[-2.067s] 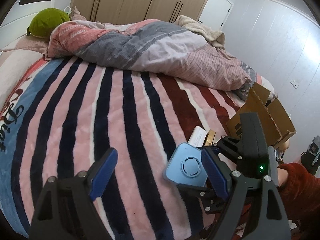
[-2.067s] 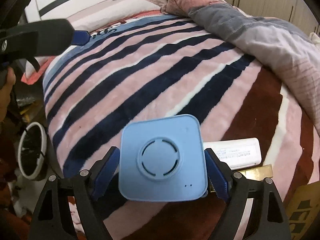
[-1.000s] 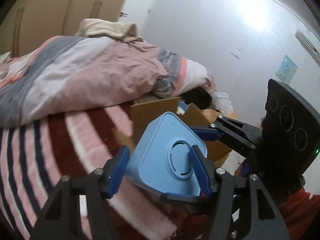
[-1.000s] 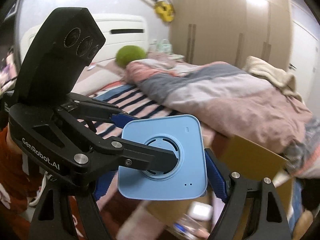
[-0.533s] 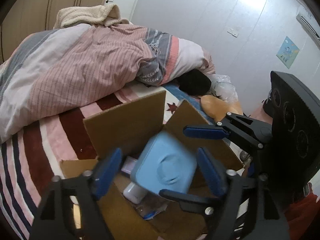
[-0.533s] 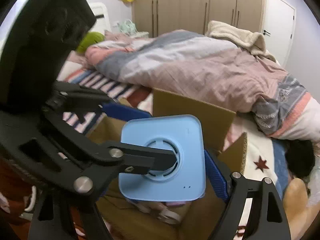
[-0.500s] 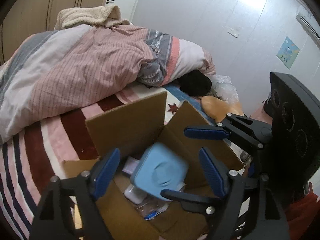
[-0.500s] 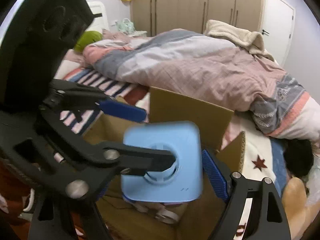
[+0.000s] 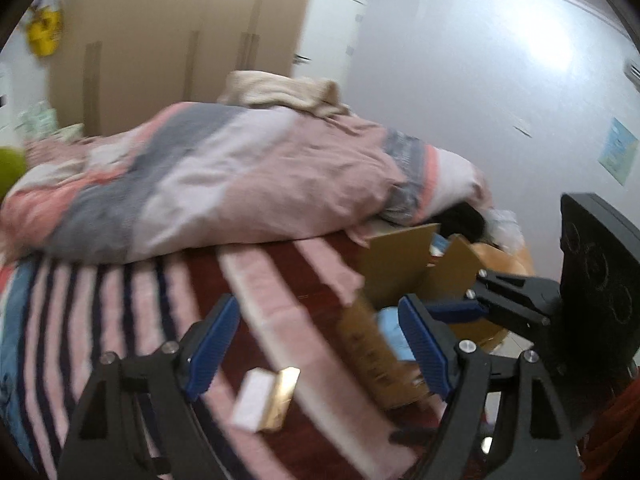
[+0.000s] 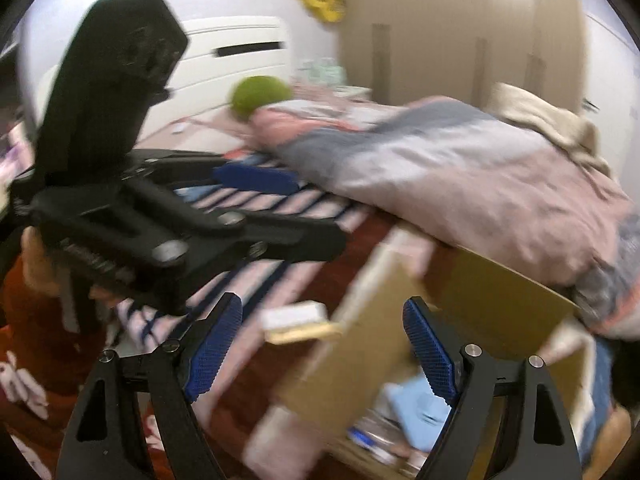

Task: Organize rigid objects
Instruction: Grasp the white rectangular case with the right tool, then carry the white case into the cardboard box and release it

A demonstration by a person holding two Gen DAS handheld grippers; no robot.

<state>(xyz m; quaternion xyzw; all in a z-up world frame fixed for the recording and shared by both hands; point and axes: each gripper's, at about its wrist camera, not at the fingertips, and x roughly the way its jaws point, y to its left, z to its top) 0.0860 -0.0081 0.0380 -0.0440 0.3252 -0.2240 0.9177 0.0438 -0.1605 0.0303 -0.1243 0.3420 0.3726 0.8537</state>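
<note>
The light blue square device [image 10: 420, 408] lies inside the open cardboard box [image 10: 492, 292] at the bed's edge; it also shows in the left wrist view [image 9: 390, 334], with the box [image 9: 400, 260] at the right. My right gripper [image 10: 322, 344] is open and empty above the box's left flap. My left gripper [image 9: 320, 344] is open and empty over the striped blanket. A white box [image 9: 252, 400] and a gold box [image 9: 280, 398] lie side by side on the blanket below it; they also show in the right wrist view [image 10: 296, 318].
A bunched quilt [image 9: 224, 184] covers the far half of the bed. A green plush [image 10: 260, 98] lies near the headboard. Wardrobes [image 9: 180, 40] stand behind. The other gripper's body crosses each view, at the right [image 9: 592, 280] and at the left [image 10: 120, 160].
My right gripper opened and let the blue device go into the box. Both grippers pulled up and back, swinging left toward the bed.
</note>
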